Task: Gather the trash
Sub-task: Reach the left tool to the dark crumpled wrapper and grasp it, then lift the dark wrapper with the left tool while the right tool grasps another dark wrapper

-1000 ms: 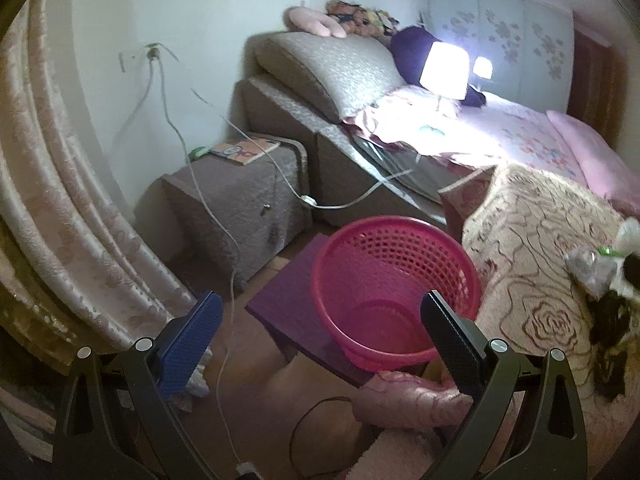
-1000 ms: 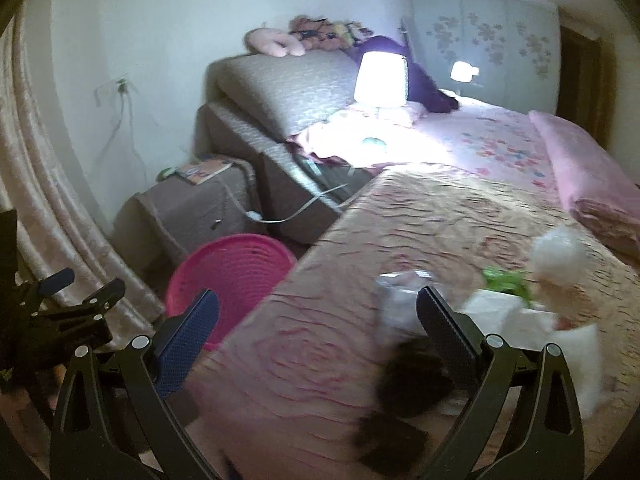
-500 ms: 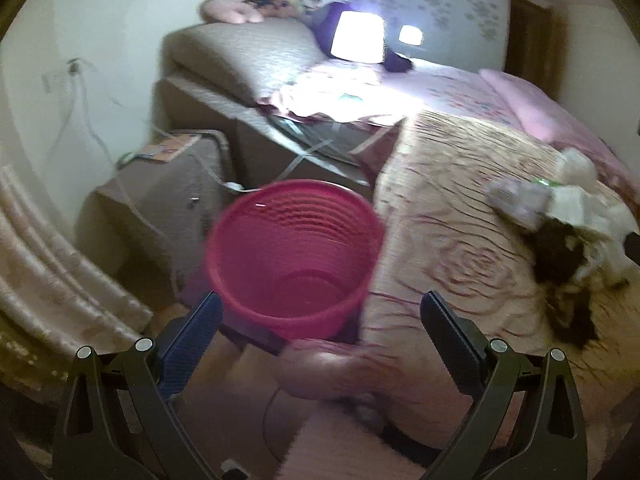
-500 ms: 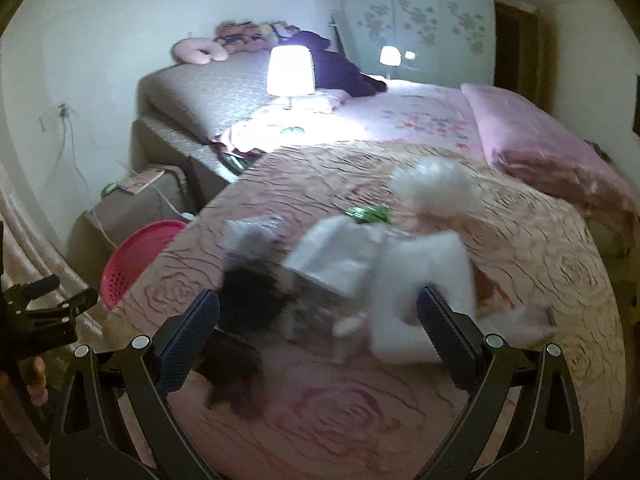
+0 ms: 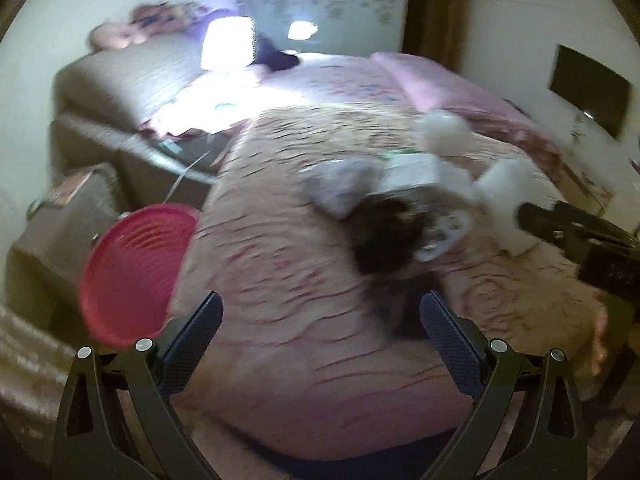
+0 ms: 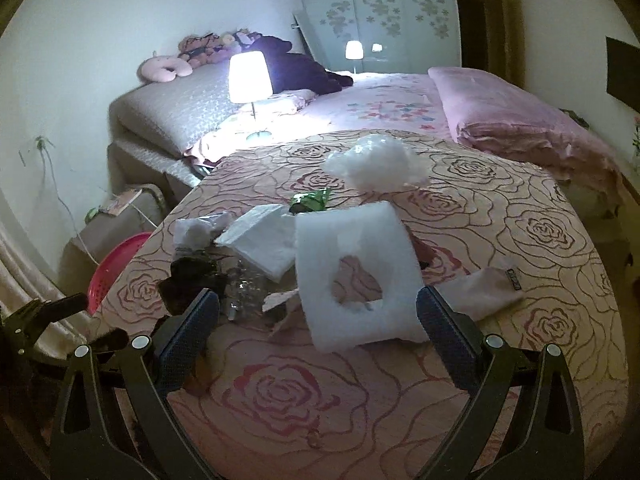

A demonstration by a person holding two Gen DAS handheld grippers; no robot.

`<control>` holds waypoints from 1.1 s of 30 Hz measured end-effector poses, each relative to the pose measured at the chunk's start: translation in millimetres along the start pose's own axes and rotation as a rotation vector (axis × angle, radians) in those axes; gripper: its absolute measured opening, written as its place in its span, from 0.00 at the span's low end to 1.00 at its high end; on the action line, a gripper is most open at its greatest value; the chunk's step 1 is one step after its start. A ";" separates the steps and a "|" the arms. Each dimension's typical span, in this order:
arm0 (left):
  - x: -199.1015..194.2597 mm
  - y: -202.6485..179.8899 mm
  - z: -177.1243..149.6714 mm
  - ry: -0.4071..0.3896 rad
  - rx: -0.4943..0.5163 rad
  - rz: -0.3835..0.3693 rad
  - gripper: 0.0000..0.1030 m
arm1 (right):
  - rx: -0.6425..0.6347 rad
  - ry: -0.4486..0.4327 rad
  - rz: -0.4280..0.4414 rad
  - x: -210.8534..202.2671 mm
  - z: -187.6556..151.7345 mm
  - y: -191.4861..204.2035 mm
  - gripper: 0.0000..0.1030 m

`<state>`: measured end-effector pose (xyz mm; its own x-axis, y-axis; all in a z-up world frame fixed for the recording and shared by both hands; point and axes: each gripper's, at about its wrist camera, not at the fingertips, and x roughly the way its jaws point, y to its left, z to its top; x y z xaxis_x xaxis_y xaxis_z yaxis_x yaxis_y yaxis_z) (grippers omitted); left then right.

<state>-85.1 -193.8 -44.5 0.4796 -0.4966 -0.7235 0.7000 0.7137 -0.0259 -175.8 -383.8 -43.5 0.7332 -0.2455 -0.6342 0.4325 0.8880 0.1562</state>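
Note:
A pile of trash lies on the rose-patterned bedspread. It holds a white foam sheet with a hole, a white fluffy wad, a green wrapper, folded white paper, a black clump and crumpled clear plastic. My right gripper is open, just short of the foam sheet, and holds nothing. The left wrist view is blurred. There my left gripper is open and empty over the bed's near edge, with the black clump ahead. The pink basket stands beside the bed at the left.
A beige pouch lies to the right of the pile. A lit lamp stands on the bed further back, and a folded pink blanket lies at the far right. A nightstand with trailing cables is behind the pink basket.
Both grippers have swung right, from the basket side toward the trash pile on the bed. The basket has shifted to the left edge of both views. Both stay open.

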 end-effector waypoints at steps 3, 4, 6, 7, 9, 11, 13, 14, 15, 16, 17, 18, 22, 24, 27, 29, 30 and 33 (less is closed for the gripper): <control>11.0 -17.1 1.8 0.021 0.045 -0.033 0.93 | 0.016 -0.003 0.003 -3.2 -0.1 -4.3 0.93; 18.2 -22.7 2.2 0.037 0.058 -0.043 0.93 | 0.020 -0.004 0.004 -4.1 -0.7 -5.5 0.93; 26.0 -26.0 1.0 0.058 0.058 -0.064 0.92 | 0.022 -0.005 0.008 -6.0 -1.7 -6.7 0.93; 29.7 -26.4 0.7 0.068 0.055 -0.071 0.92 | 0.022 -0.006 0.010 -6.7 -2.2 -7.1 0.93; 37.4 -27.2 1.0 0.077 0.044 -0.079 0.89 | 0.026 -0.007 0.016 -8.7 -2.9 -7.2 0.93; 40.9 -28.8 -0.5 0.080 0.036 -0.085 0.78 | 0.028 -0.008 0.019 -9.2 -3.0 -7.6 0.93; 41.6 -25.8 -2.1 0.093 0.034 -0.092 0.64 | 0.028 -0.011 0.021 -9.7 -2.6 -7.3 0.93; 42.0 -23.3 -2.8 0.097 0.024 -0.108 0.56 | 0.029 -0.011 0.023 -10.0 -2.4 -7.3 0.93; 41.9 -22.0 -3.0 0.096 0.012 -0.120 0.47 | 0.029 -0.012 0.024 -10.5 -2.5 -7.0 0.93; 40.2 -21.6 -2.8 0.094 0.009 -0.124 0.42 | 0.027 -0.014 0.025 -11.6 -2.7 -6.5 0.93; 39.5 -22.3 -3.2 0.091 0.016 -0.126 0.38 | 0.025 -0.015 0.025 -12.0 -2.6 -5.4 0.93; 38.7 -23.0 -3.4 0.085 0.022 -0.124 0.35 | 0.021 -0.017 0.028 -12.6 -2.4 -3.5 0.93; 34.4 -18.4 -4.8 0.074 0.025 -0.119 0.28 | 0.008 -0.024 0.034 -15.5 -1.0 0.8 0.93; 31.1 -11.7 -5.5 0.071 0.012 -0.114 0.27 | 0.002 -0.031 0.036 -18.1 0.9 3.7 0.93; 23.2 1.1 -4.5 0.067 -0.008 -0.100 0.24 | -0.021 -0.047 0.032 -22.7 4.3 10.4 0.93; 15.9 12.1 -4.8 0.058 -0.016 -0.085 0.24 | -0.041 -0.059 0.033 -25.4 6.4 15.9 0.93; 13.0 16.7 -4.3 0.053 -0.018 -0.075 0.24 | -0.051 -0.064 0.038 -26.6 8.3 19.7 0.93; 3.0 33.5 -3.2 0.029 -0.033 -0.045 0.24 | -0.077 -0.073 0.052 -27.8 11.5 30.9 0.93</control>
<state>-61.9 -169.8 -49.8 0.4321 -0.5141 -0.7410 0.7022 0.7073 -0.0812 -176.8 -354.0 -12.3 0.7908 -0.2237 -0.5697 0.3534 0.9269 0.1266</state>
